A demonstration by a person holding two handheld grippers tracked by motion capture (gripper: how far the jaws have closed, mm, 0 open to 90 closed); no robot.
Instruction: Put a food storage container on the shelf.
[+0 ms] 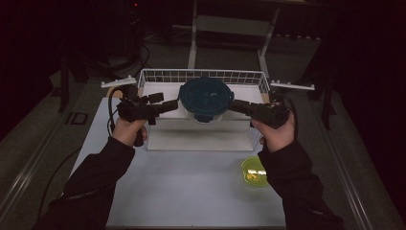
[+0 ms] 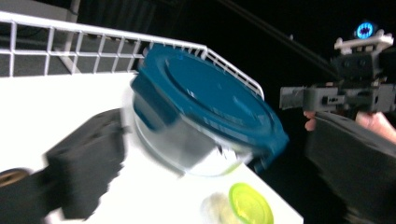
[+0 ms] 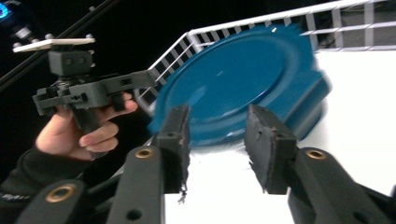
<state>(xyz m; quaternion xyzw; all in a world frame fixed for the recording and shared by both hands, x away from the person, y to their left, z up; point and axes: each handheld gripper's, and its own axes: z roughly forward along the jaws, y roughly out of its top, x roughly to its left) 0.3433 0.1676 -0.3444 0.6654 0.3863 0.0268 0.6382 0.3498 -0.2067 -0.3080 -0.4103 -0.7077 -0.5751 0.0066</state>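
The lidded container (image 1: 206,100) hung above the wire basket (image 1: 158,76), pinched between both tools. From the left hand-held gripper (image 1: 172,106) it lay at three o'clock; from the right hand-held gripper (image 1: 234,106), at nine. Both seemed equally near, forearms angled inward; the right one's jaws stood apart, the left's state I couldn't tell

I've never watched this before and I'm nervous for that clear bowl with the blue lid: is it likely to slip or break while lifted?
The bowl looks like clear glass, so probably stiff, fairly heavy and breakable. Its smooth wall may be slippery. The left gripper and right gripper flank it from opposite sides, which should steady it. The blue lid appears clipped on, likely staying put.
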